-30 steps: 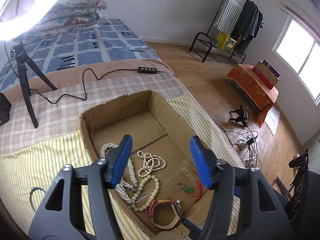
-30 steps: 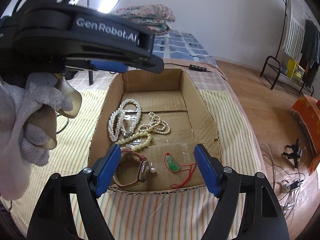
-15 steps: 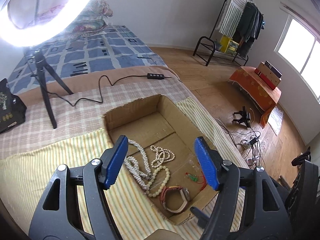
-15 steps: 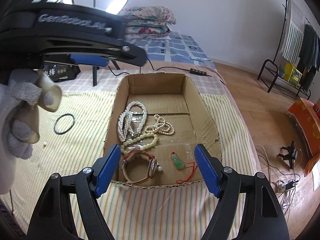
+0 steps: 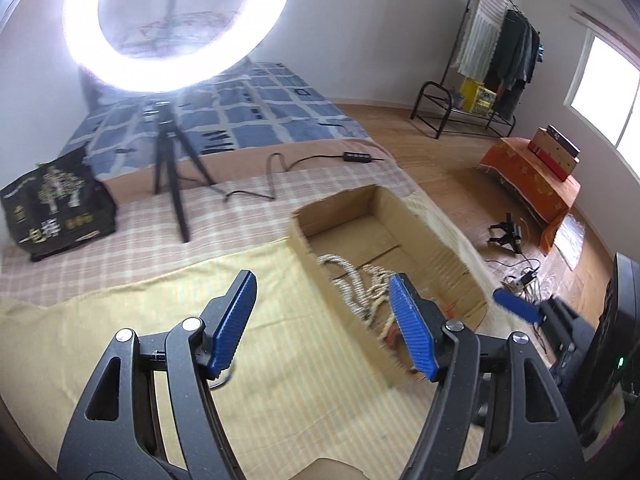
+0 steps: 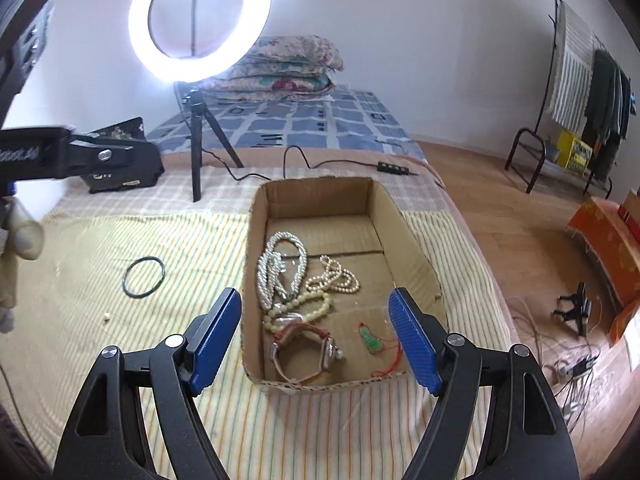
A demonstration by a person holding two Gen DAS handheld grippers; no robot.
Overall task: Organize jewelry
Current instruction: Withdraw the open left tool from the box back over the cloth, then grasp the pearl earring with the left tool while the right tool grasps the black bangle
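Note:
An open cardboard box (image 6: 256,216) lies on the striped cloth. In it are a white pearl necklace (image 6: 268,276), a smaller pearl strand (image 6: 336,280), a pale bead bracelet (image 6: 316,308), a brown-strap watch (image 6: 316,352) and a green pendant on red cord (image 6: 370,338). A black ring (image 6: 144,276) lies on the cloth left of the box. My right gripper (image 6: 315,293) hovers open over the box's near end, holding nothing. My left gripper (image 5: 321,280) is open and empty above the cloth beside the box (image 5: 440,248). The pearls (image 5: 348,280) look blurred there.
A lit ring light (image 6: 196,20) on a black tripod (image 6: 196,152) stands behind the box, with its cable and controller (image 6: 392,167) across the bed. A black bag (image 5: 56,200) sits at the far left. A gloved hand (image 6: 12,248) shows at the left. The bed edge drops to the floor on the right.
My left gripper has swung left and up, from over the jewelry in the box to over the striped cloth. The right gripper has drawn back a little, showing more of the box.

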